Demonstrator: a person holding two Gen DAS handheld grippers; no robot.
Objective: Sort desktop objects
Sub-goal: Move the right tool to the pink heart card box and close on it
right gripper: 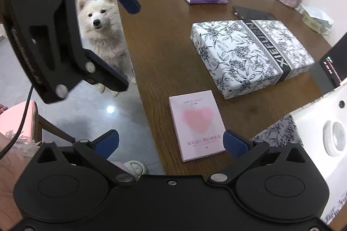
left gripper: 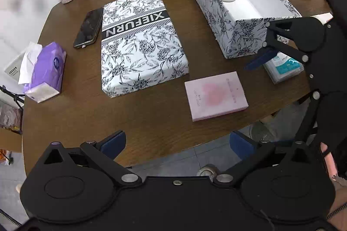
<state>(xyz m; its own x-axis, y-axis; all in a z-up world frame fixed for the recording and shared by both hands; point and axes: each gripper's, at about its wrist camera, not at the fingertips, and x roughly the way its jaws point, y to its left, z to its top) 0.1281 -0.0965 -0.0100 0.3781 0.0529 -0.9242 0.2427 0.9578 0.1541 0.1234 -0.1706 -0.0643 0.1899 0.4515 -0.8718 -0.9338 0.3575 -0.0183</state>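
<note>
Both grippers, left (left gripper: 176,142) and right (right gripper: 171,143), hover wide open, empty. Pink booklet (right gripper: 196,127) looks light, stiff, flat; pinch its long edges.

Your left gripper (left gripper: 176,145) is matt black plastic with textured blue pads (left gripper: 113,144) and bright metal pivots; ahead of its fingers the table (left gripper: 86,114) shows dark satin woodgrain; the floral lid (left gripper: 141,42) looks smooth printed card; the pink booklet (left gripper: 215,95) matt paper; the phone (left gripper: 89,28) glossy.
</note>
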